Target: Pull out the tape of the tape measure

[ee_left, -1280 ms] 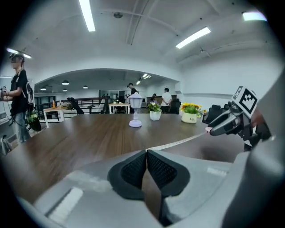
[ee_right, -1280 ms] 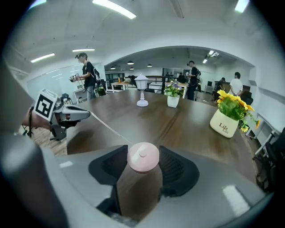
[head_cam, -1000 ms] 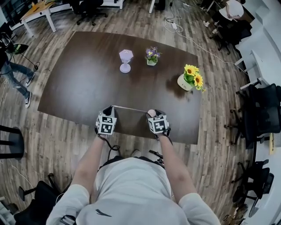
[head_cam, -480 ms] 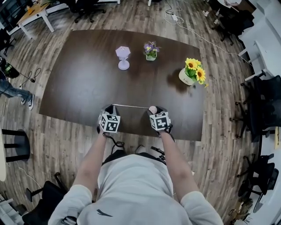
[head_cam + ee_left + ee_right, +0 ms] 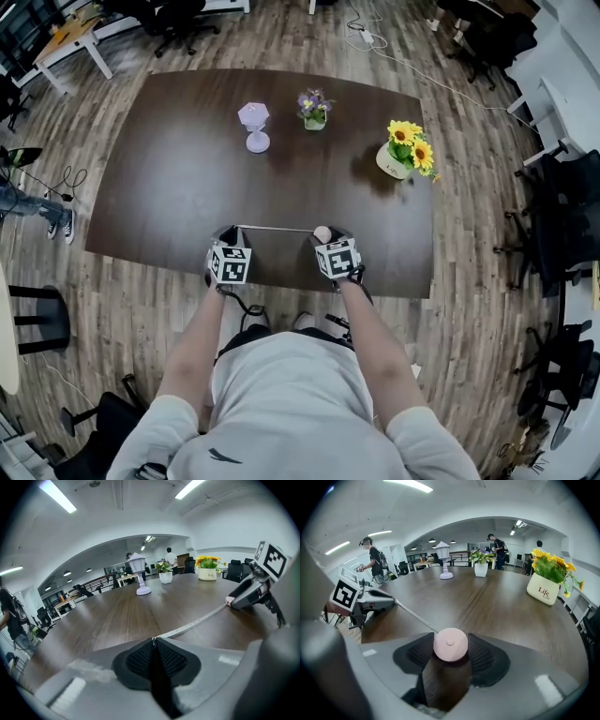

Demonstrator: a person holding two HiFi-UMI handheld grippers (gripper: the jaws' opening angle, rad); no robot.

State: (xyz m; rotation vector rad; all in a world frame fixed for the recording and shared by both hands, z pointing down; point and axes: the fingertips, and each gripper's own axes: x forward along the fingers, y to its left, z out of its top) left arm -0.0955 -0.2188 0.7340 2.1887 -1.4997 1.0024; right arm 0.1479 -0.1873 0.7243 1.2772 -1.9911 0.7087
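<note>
We list: left tool (image 5: 153,642), jaws just opening, tape (image 5: 197,623) end between their tips; right tool (image 5: 451,655) clamping pink tape measure (image 5: 450,642); low over the table (image 5: 178,169).

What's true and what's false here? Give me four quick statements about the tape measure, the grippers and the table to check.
1. The right gripper holds a pink tape measure. True.
2. The tape runs from it to the left gripper. True; its end sits between the fingers, which are opening.
3. The sunflower pot stands on the floor. False: it stands on the table.
4. The lilac lamp lies on its side. False: it stands upright.
</note>
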